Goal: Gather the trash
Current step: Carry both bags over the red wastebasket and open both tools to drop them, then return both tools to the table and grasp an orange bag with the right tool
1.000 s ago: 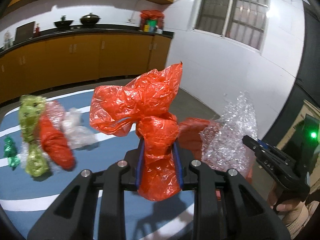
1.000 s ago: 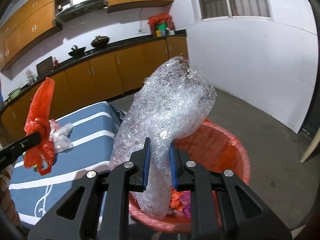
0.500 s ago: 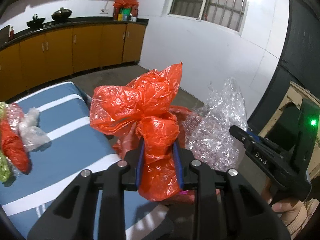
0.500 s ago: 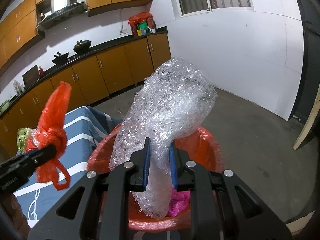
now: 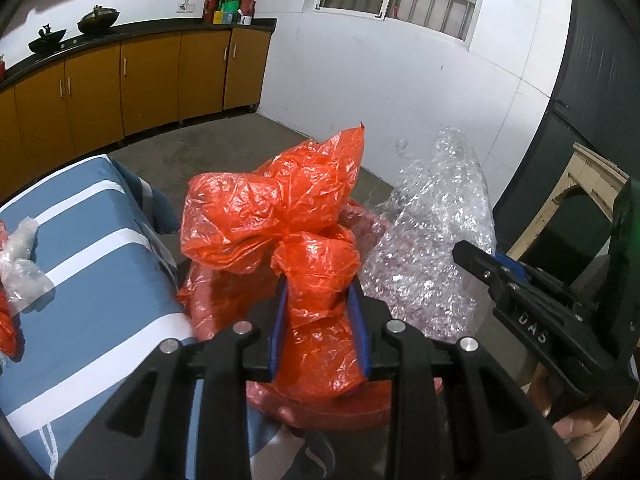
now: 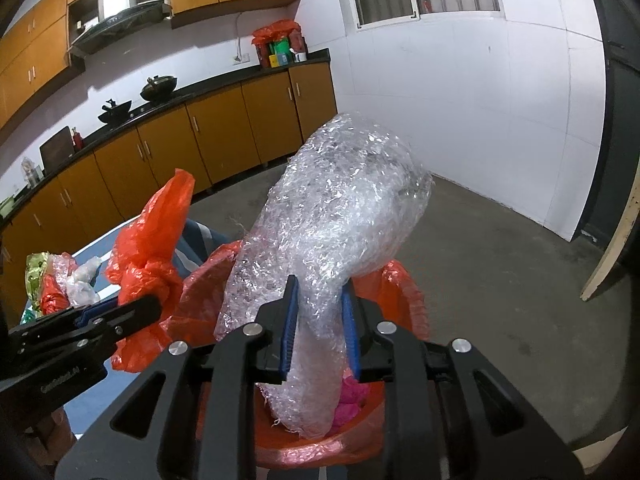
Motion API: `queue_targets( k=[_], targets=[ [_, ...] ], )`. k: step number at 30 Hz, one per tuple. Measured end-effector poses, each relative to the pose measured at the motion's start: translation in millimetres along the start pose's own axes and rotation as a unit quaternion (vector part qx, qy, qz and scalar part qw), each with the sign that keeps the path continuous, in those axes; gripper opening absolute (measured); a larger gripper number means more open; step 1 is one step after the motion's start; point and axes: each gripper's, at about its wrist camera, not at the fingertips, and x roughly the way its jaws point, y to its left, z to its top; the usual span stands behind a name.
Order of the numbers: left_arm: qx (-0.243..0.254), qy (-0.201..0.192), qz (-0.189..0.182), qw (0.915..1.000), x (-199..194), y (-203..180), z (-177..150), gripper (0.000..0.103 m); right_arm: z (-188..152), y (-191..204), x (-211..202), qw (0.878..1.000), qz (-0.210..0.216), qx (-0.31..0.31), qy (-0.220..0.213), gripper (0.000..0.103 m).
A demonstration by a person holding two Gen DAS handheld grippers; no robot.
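My left gripper [image 5: 318, 300] is shut on a crumpled red plastic bag [image 5: 280, 216], held above the rim of a red-lined trash bin [image 5: 320, 408]. My right gripper [image 6: 318, 304] is shut on a wad of clear bubble wrap [image 6: 340, 216], held over the same bin [image 6: 400, 292], where pink trash [image 6: 352, 396] lies inside. The bubble wrap [image 5: 436, 232] and right gripper [image 5: 488, 268] show at the right of the left wrist view. The red bag [image 6: 156, 248] and left gripper [image 6: 120, 312] show at the left of the right wrist view.
A table with a blue, white-striped cloth [image 5: 80, 248] stands left of the bin, with clear, red and green-gold wrappers [image 6: 60, 280] on it. Orange kitchen cabinets [image 6: 200, 140] line the back wall. Concrete floor [image 6: 500, 260] and a white wall lie to the right.
Both grippers have swung right from over the table toward the bin, each keeping its load. The red bag is now close beside the bubble wrap above the bin.
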Motion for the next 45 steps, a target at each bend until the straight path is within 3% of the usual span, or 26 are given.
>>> queue_targets(
  k=[5,19,21,26,32,37,45],
  targets=[
    [-0.004,0.007,0.003,1.0000,4,5,-3,0.036,-2,-3,0,1.000,0.001,0.006,0.001,0.040],
    [-0.024,-0.007,0.049,0.9985,-17,29,-13,0.053,-5,0,-4,1.000,-0.011,0.002,0.000,0.040],
    [-0.029,-0.010,0.059,0.9978,-22,35,-15,0.055,-5,3,-5,1.000,-0.012,-0.001,-0.004,0.048],
    [-0.045,-0.021,0.094,0.9944,-44,62,-26,0.060,-3,20,-6,1.000,-0.002,-0.022,-0.008,0.048],
    [-0.069,-0.039,0.154,0.9848,-82,106,-43,0.066,1,52,-4,0.999,0.026,-0.046,-0.007,0.048],
    [-0.095,-0.049,0.212,0.9714,-119,146,-64,0.068,2,92,2,0.995,0.068,-0.071,-0.002,0.048],
    [-0.157,-0.058,0.290,0.9424,-176,219,-102,0.070,-3,168,5,0.983,0.140,-0.115,0.008,0.048]
  ],
)
